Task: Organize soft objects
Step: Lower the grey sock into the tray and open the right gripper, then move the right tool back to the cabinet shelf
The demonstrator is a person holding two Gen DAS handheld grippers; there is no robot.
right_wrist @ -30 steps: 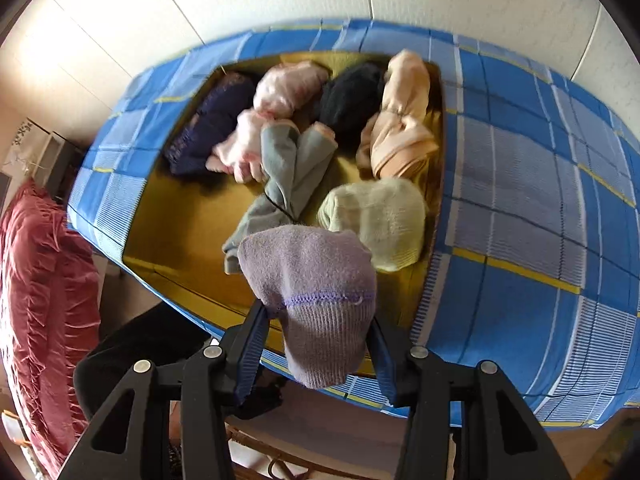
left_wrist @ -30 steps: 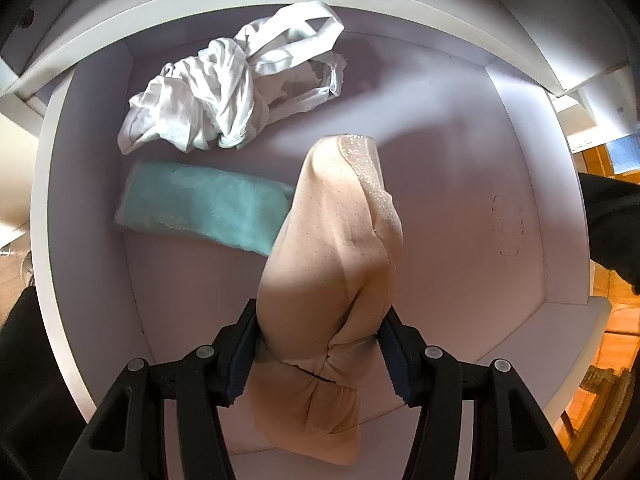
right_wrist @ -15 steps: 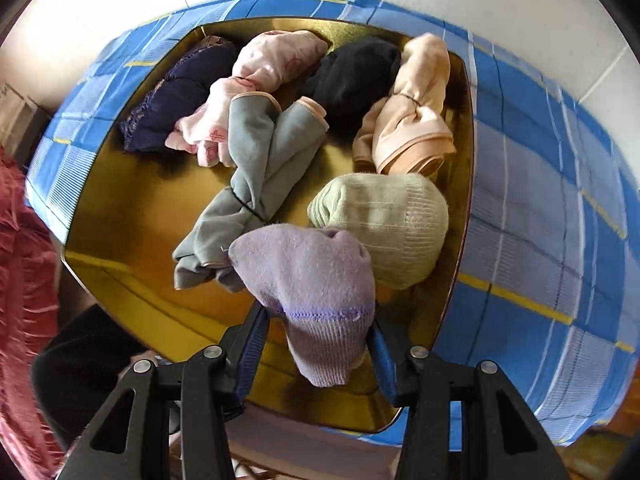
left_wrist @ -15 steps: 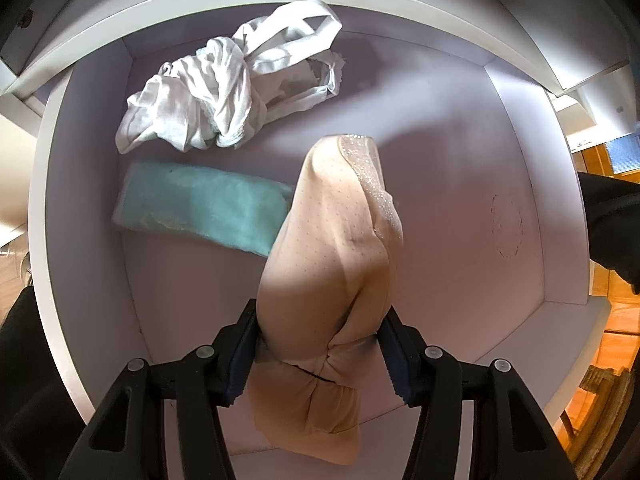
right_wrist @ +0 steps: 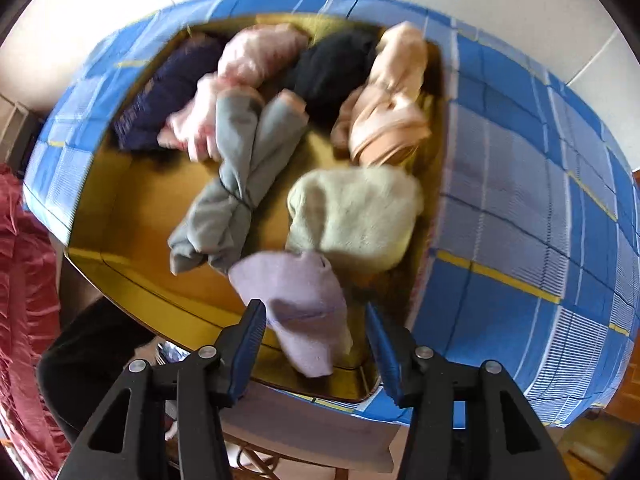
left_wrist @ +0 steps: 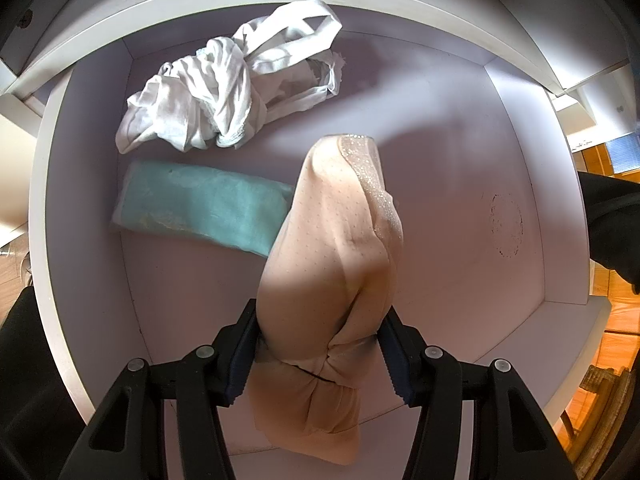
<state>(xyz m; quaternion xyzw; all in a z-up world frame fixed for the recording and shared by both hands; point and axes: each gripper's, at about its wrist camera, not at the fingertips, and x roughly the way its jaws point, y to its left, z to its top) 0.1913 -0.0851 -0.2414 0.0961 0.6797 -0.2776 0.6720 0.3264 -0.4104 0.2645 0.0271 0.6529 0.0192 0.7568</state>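
In the drawer [left_wrist: 472, 152], the crumpled garment [left_wrist: 224, 96] lies behind the folded cloth [left_wrist: 200, 204]

sharp left view, smeared right view

left wrist view crisp; hard sunlight streaks in from the upper right across the drawer [left_wrist: 460, 152], dim at lower left. right wrist view motion-blurred throughout, evenly bright. both bend strongly toward dark corners.

Three garments [left_wrist: 332, 248] in the white drawer [left_wrist: 516, 208]; seven soft bundles [right_wrist: 352, 216] in the yellow-lined box [right_wrist: 132, 216].
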